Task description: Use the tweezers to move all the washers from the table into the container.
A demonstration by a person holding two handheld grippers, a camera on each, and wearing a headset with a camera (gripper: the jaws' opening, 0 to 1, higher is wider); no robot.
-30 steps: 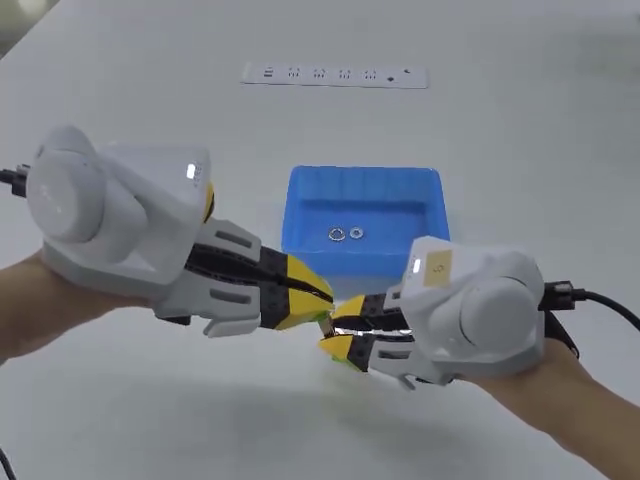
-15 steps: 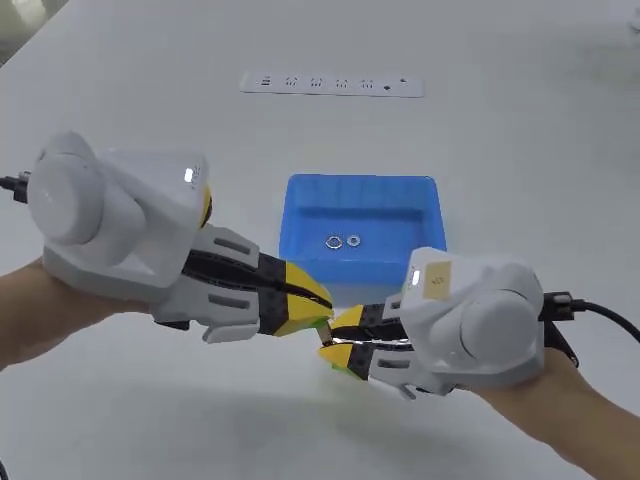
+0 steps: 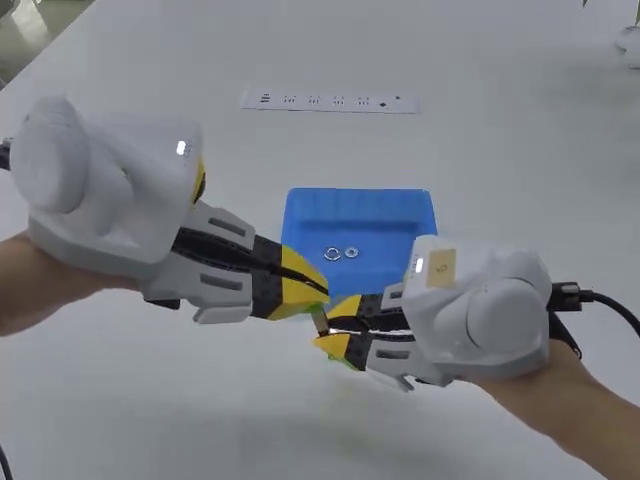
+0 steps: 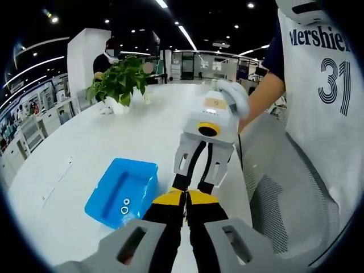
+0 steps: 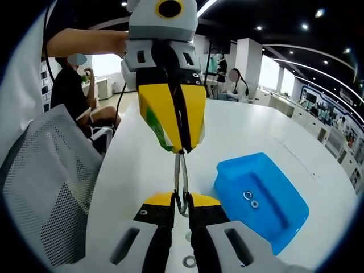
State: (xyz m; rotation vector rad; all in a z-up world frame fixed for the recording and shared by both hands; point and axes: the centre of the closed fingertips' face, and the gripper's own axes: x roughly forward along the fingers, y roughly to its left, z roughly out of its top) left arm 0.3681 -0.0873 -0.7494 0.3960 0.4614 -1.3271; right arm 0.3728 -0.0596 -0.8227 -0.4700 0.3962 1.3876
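Observation:
Thin metal tweezers (image 5: 181,173) span the gap between the two grippers, which meet tip to tip over the white table. My right gripper (image 5: 181,200) is shut on their lower end. My left gripper (image 5: 182,149) is shut on their upper end. In the head view the left gripper (image 3: 318,290) comes from the left and the right gripper (image 3: 330,338) from the right, with the tweezers (image 3: 322,322) between them. Just behind them sits the blue container (image 3: 400,215) with two washers (image 3: 341,254) inside. Loose washers (image 5: 189,261) lie on the table under my right gripper.
A white power strip (image 3: 330,101) lies at the far side of the table. A mesh chair (image 5: 51,187) stands by the table edge. A potted plant (image 4: 122,77) sits at the far end, and a person in a numbered jersey (image 4: 318,85) stands at the right.
The head camera has tilted, so the container sits lower in the picture. The left gripper has risen a little. Both grippers stay tip to tip on the tweezers.

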